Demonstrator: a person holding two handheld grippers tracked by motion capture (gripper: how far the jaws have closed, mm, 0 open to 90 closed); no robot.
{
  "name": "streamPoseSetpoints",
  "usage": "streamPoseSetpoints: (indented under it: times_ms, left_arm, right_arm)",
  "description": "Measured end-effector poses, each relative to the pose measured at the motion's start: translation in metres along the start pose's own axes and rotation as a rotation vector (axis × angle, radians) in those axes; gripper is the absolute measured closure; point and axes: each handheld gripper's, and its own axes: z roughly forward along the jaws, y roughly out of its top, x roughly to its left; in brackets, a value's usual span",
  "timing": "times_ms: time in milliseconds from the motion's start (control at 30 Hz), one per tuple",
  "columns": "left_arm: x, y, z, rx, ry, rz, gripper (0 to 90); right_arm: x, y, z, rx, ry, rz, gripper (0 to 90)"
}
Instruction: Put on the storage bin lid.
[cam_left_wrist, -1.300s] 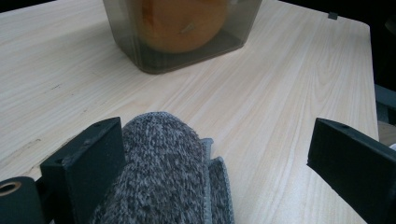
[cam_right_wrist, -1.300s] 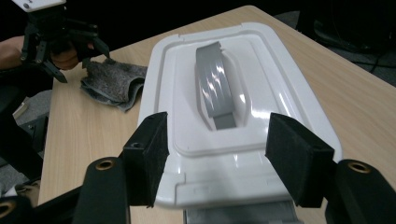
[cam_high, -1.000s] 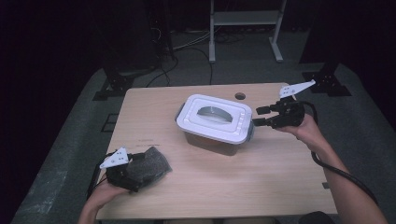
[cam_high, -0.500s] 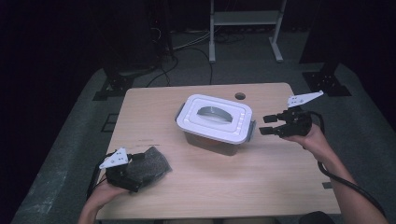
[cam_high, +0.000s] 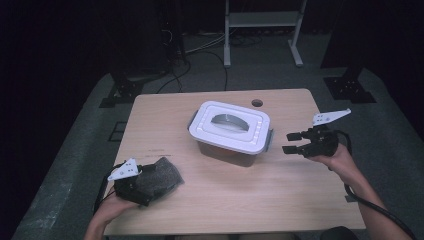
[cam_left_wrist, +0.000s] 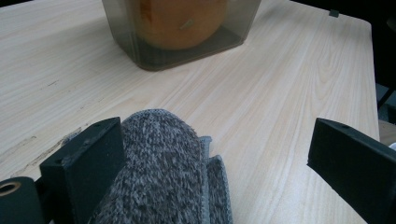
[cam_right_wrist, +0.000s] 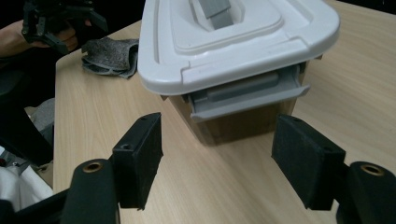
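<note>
Right tongs (cam_high: 293, 142) withdrew (opening) beside box (cam_high: 230, 131) edge.

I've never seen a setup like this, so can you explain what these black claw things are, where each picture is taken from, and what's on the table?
A person sits at a wooden table with a hand-held two-jaw gripper in each hand. One camera looks down from above; the others ride on each gripper, looking along its black jaws. The left gripper rests open at a grey knitted cloth, which lies against one jaw but is not pinched. The right gripper, its jaws just opening and holding nothing, faces the grey side latch of a white-lidded container, with something orange inside.
</note>
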Motion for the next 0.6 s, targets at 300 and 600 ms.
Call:
streamPoseSetpoints:
  times_ms: [300,600]
  left_arm:
    - [0.000,0.000,0.000,-0.002,0.003,-0.001,2.9]
    - [0.000,0.000,0.000,-0.002,0.002,-0.001,2.9]
  right_arm:
    - [-0.001,-0.016,0.000,0.001,-0.003,0.030,30.8]
    - [-0.003,-0.030,-0.003,-0.009,-0.011,0.049,30.5]
